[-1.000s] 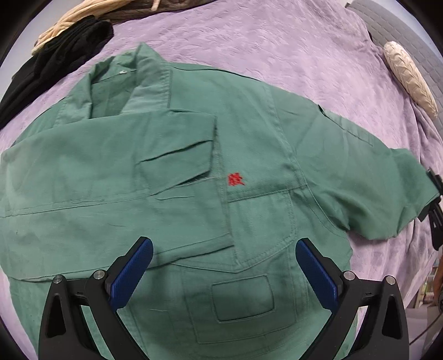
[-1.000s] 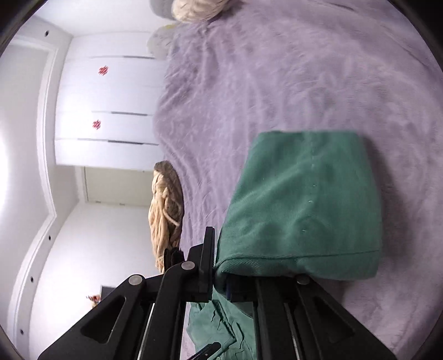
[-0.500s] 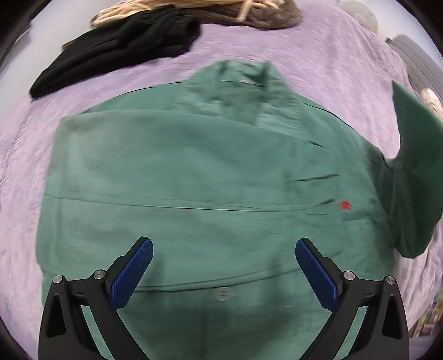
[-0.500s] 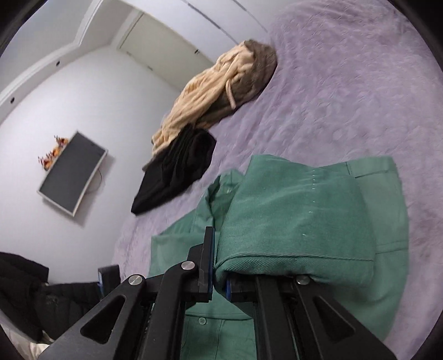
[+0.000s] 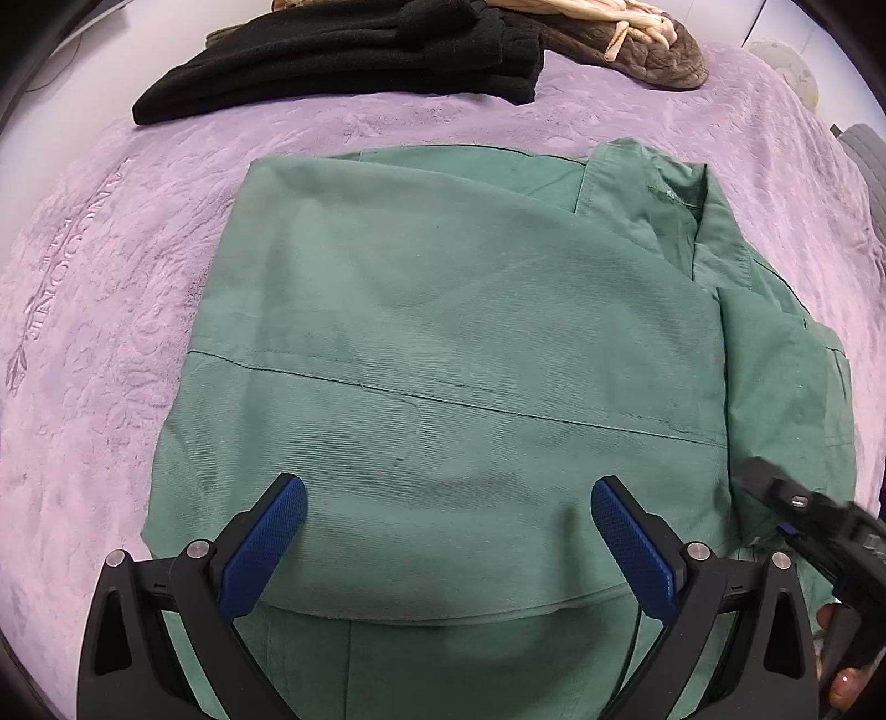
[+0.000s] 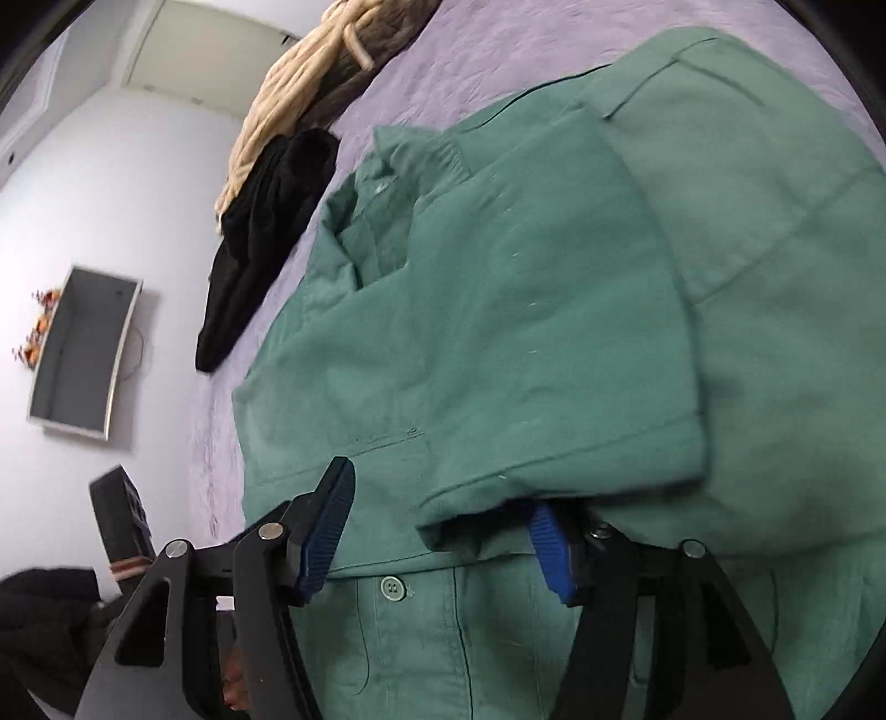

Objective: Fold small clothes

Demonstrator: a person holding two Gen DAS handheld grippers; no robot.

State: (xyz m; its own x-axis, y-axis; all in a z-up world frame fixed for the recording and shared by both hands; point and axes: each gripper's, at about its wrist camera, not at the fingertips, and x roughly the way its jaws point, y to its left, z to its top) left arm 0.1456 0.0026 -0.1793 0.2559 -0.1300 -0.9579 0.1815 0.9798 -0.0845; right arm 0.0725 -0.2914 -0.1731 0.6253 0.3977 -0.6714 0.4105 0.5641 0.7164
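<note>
A green shirt (image 5: 443, 343) lies on the purple bedspread (image 5: 111, 277), one side folded over its middle, the collar (image 5: 664, 194) at the upper right. My left gripper (image 5: 448, 531) is open and empty just above the shirt's near part. My right gripper (image 6: 437, 531) is open over the shirt (image 6: 554, 277); the folded-in sleeve (image 6: 554, 387) lies on the shirt, its hem draped over the right blue pad (image 6: 548, 548). The right gripper also shows at the lower right of the left wrist view (image 5: 803, 509).
A black garment (image 5: 343, 61) and a beige and brown knit (image 5: 637, 39) lie at the far edge of the bed. In the right wrist view they sit at upper left (image 6: 266, 221). A wall screen (image 6: 83, 343) hangs beyond.
My right gripper carried the sleeve across onto the shirt's body and opened, letting it go. My left gripper shifted left over the folded shirt.
</note>
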